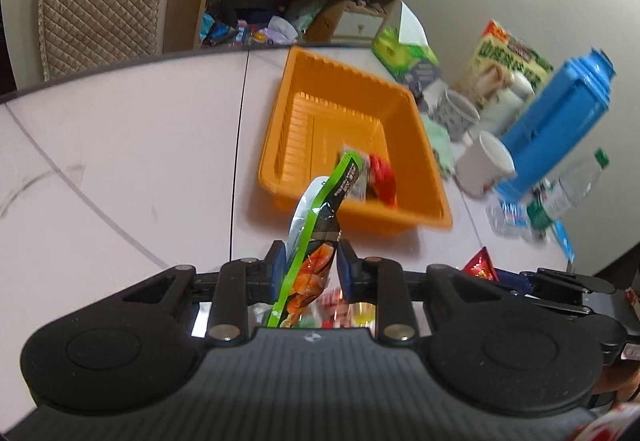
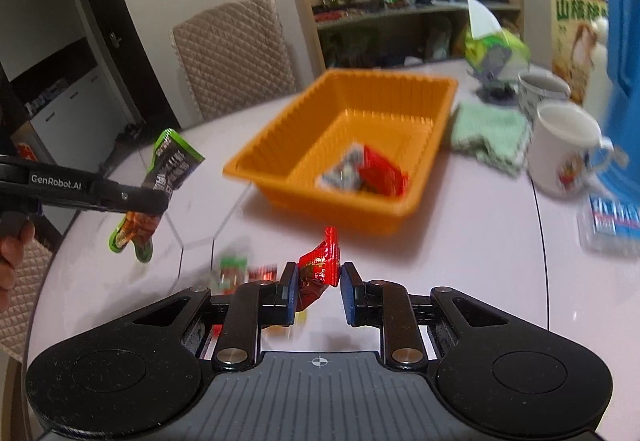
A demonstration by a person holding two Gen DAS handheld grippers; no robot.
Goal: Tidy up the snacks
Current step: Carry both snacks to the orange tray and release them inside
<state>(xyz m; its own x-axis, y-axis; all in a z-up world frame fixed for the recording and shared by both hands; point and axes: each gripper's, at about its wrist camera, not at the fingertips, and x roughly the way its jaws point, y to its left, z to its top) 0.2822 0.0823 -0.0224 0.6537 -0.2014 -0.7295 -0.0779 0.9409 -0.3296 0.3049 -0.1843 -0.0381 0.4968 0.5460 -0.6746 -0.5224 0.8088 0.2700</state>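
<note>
**Orange basket on the counter, a snack in each claw**

Orange plastic forms the ribbed basket (image 1: 352, 109) that sits on the pale counter (image 1: 120, 145), and two small packets already lie in its near corner: a red packet (image 2: 380, 171) and a grey-white packet (image 2: 342, 171) touching it.

The left claw (image 1: 312, 269) is clamped on a green-edged snack bag (image 1: 316, 237) with a dark, orange-printed face; the bag stands up between the blue pads, its top leaning toward the basket's near wall. From the right wrist view the same bag (image 2: 168, 169) hangs clear above the counter, left of the basket, with a person's hand (image 2: 12, 253) on the handle behind.

The right claw (image 2: 318, 281) is closed on a small red wrapper (image 2: 320, 261), pinched at its lower part, the upper corner sticking up in front of the basket. The wrapper looks pressed mainly against the left pad.

More small sweets (image 2: 236, 269) lie blurred on the counter just left of the right claw. Right of the basket stand a folded green cloth (image 2: 488, 133), a white mug (image 2: 560, 157), a blue jug (image 1: 560, 121) and a printed box (image 2: 572, 29).
</note>
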